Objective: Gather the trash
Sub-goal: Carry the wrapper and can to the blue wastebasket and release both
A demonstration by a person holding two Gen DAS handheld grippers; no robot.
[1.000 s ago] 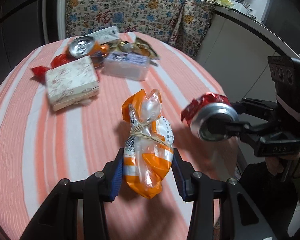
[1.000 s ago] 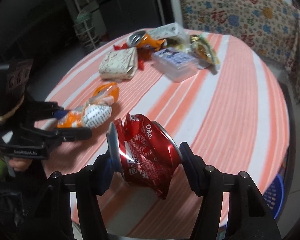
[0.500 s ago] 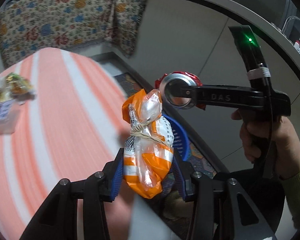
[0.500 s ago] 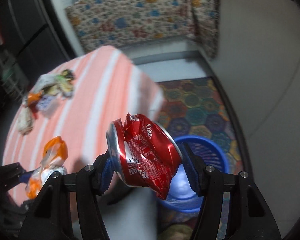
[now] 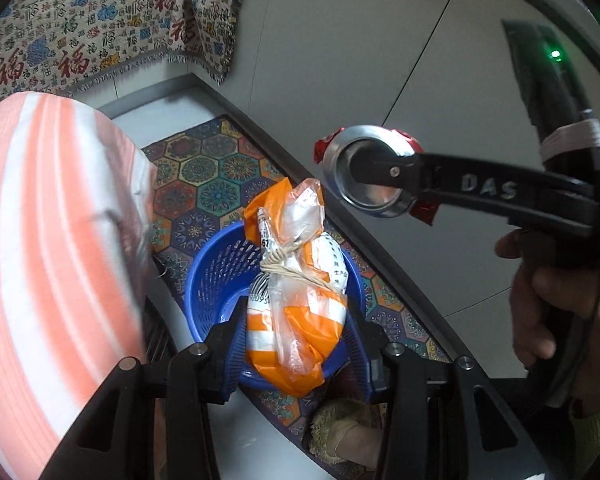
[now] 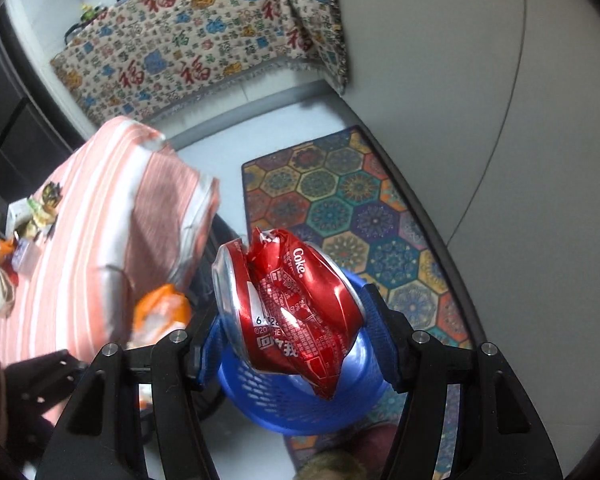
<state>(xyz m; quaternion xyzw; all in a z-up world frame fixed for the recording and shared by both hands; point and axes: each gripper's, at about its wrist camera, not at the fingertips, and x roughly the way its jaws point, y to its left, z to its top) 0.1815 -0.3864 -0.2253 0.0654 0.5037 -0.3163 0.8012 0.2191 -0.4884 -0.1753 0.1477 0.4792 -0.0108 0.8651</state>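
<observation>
My left gripper point(image 5: 296, 344) is shut on an orange and white snack bag point(image 5: 300, 304) tied with a rubber band, held above a blue plastic basket point(image 5: 216, 276) on the floor. My right gripper point(image 6: 292, 340) is shut on a crushed red Coke can point(image 6: 292, 304), held over the same blue basket point(image 6: 300, 408). In the left wrist view the can point(image 5: 372, 172) and the right gripper sit up and to the right of the bag. The snack bag point(image 6: 160, 312) shows at lower left in the right wrist view.
The round table with the orange-striped cloth point(image 5: 40, 240) is to the left; more trash point(image 6: 24, 236) lies on its far side. A patterned hexagon mat point(image 6: 340, 200) lies under the basket. A floral-covered cabinet point(image 6: 204, 44) and a grey wall point(image 5: 380, 60) stand behind.
Both grippers have swung off the table to the right and down with their loads. The blue basket now lies directly below the bag and the can.
</observation>
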